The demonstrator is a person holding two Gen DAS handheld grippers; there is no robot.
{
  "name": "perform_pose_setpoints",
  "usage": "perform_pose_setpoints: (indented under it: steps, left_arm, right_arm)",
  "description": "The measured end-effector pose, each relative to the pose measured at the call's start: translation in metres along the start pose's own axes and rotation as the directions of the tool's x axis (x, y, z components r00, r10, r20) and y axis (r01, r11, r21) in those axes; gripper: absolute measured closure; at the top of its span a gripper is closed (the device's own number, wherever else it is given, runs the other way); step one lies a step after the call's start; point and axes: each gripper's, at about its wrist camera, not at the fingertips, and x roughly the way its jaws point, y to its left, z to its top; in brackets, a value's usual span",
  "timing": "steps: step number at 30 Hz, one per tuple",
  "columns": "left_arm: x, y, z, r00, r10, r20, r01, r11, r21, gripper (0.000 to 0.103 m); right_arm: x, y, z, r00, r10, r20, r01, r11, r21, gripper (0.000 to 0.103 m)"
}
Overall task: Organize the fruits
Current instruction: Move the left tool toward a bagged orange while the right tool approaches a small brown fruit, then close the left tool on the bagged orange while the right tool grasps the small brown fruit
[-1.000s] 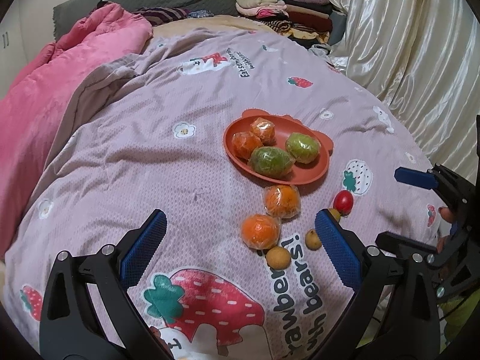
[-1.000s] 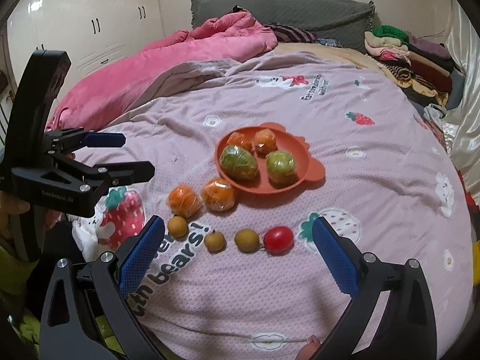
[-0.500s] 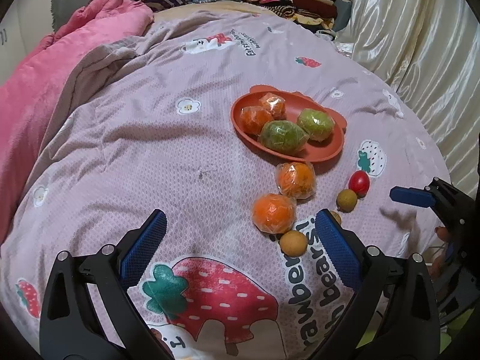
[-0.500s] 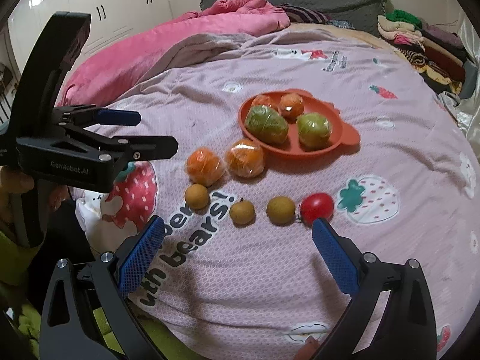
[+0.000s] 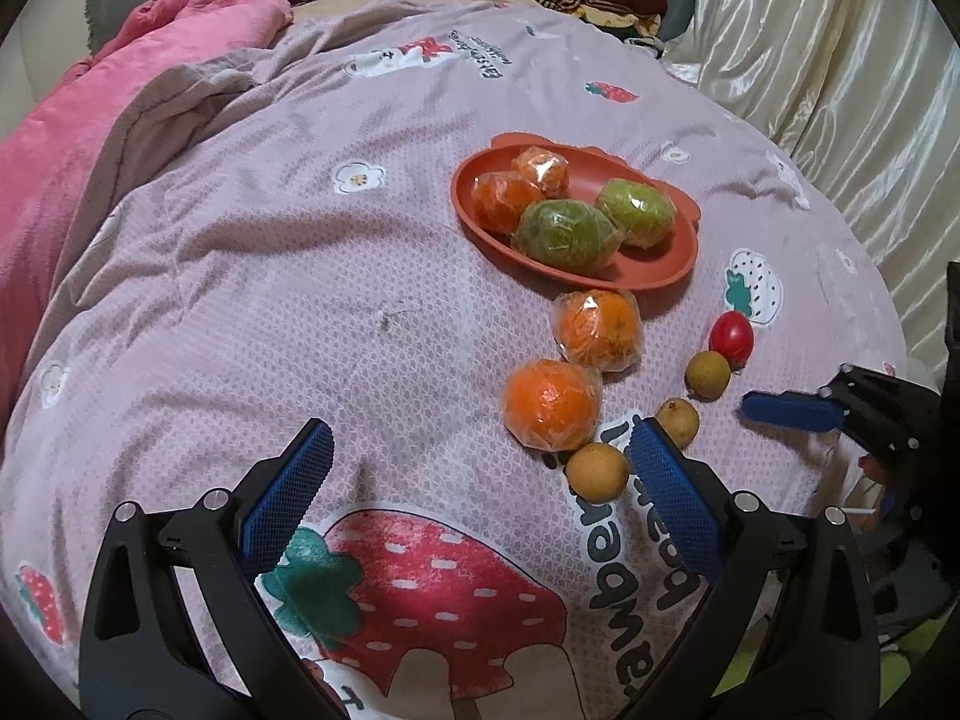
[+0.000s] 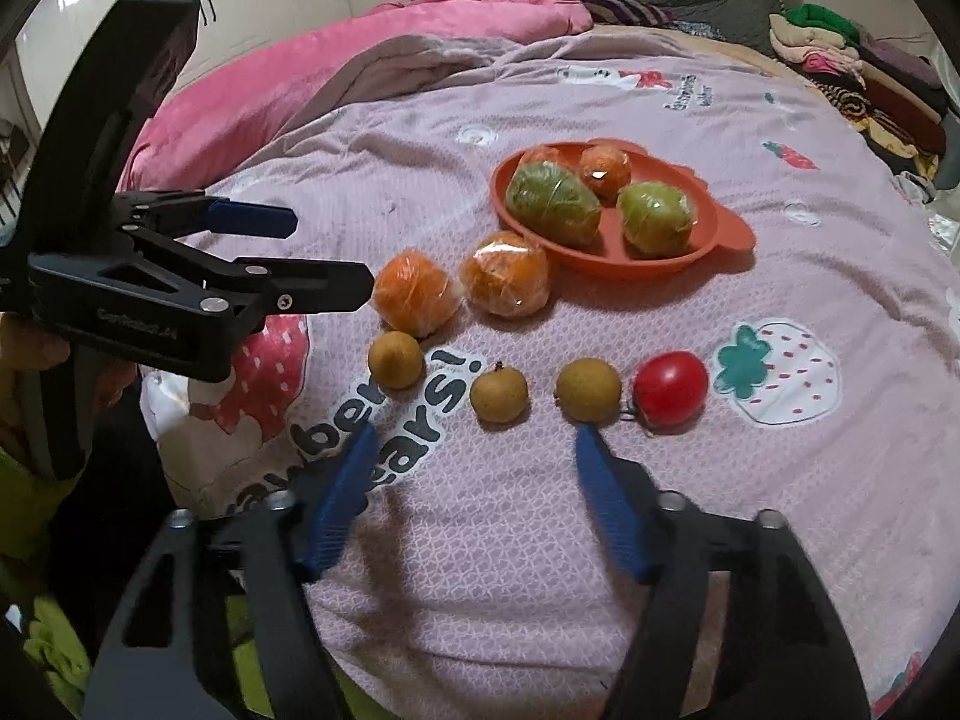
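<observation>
1. Broadly, laid out on the bed point(image 6: 600, 570), on a lilac strawberry-print quilt, toward its near edge where both grippers can reach; pink blanket point(image 6: 336, 60) bunched at the far left side, folded clothes point(image 6: 864, 72) stacked at the far right corner.
2. Set mid-bed as the collecting spot: orange plate point(image 6: 720, 240), already carrying two green wrapped fruits point(image 6: 552, 198) and two small wrapped oranges point(image 5: 504, 201).
3. Left outside, just off the plate's near rim: two wrapped oranges point(image 6: 504, 282), side by side, probably next for the plate.
4. Strung in a loose row nearer the bed's front edge: three brown longan-like fruits point(image 6: 498, 390) and a red tomato point(image 6: 671, 387) at the right end, touching or nearly touching its neighbour.
5. Left gripper point(image 5: 474, 450): jaws spread wide, nothing between them, hanging over the quilt left of the fruit, apparently waiting.
6. Right gripper point(image 6: 474, 438): jaws closing, nothing between the pads yet, aimed at the gap before the middle brown fruits, likely sizing down for a small one.
7. Compared with a second earlier: right jaws much narrower; both views closer to the bed, fruit larger in frame; fruit itself unmoved.
</observation>
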Motion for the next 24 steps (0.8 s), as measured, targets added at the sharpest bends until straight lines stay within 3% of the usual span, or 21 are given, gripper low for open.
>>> perform_pose_setpoints:
  steps: [2, 7, 12, 19, 24]
  left_arm:
    - [0.002, -0.002, 0.000, 1.000, -0.013, 0.000, 0.013, 1.000, 0.008, 0.013]
    - [0.009, -0.008, 0.000, 0.999, -0.041, -0.011, 0.041, 0.999, 0.027, 0.025]
    - [0.017, -0.013, 0.002, 0.998, -0.065, -0.022, 0.066, 0.997, 0.043, 0.036]
    - [0.030, -0.014, 0.005, 0.997, -0.074, -0.037, 0.076, 0.996, 0.042, 0.057]
    - [0.039, -0.016, 0.007, 0.995, -0.084, -0.049, 0.086, 0.995, 0.046, 0.065]
  right_arm:
    - [0.006, 0.001, 0.000, 1.000, 0.004, -0.004, -0.004, 1.000, -0.008, 0.057]
    - [0.017, 0.000, 0.006, 1.000, -0.013, 0.002, 0.013, 1.000, -0.027, 0.064]
    - [0.028, -0.001, 0.009, 1.000, -0.018, -0.005, 0.018, 0.999, -0.049, 0.080]
    - [0.029, -0.004, 0.008, 1.000, -0.001, -0.005, 0.001, 0.998, -0.061, 0.080]
    - [0.022, -0.009, 0.007, 1.000, 0.013, 0.003, -0.013, 0.999, -0.044, 0.080]
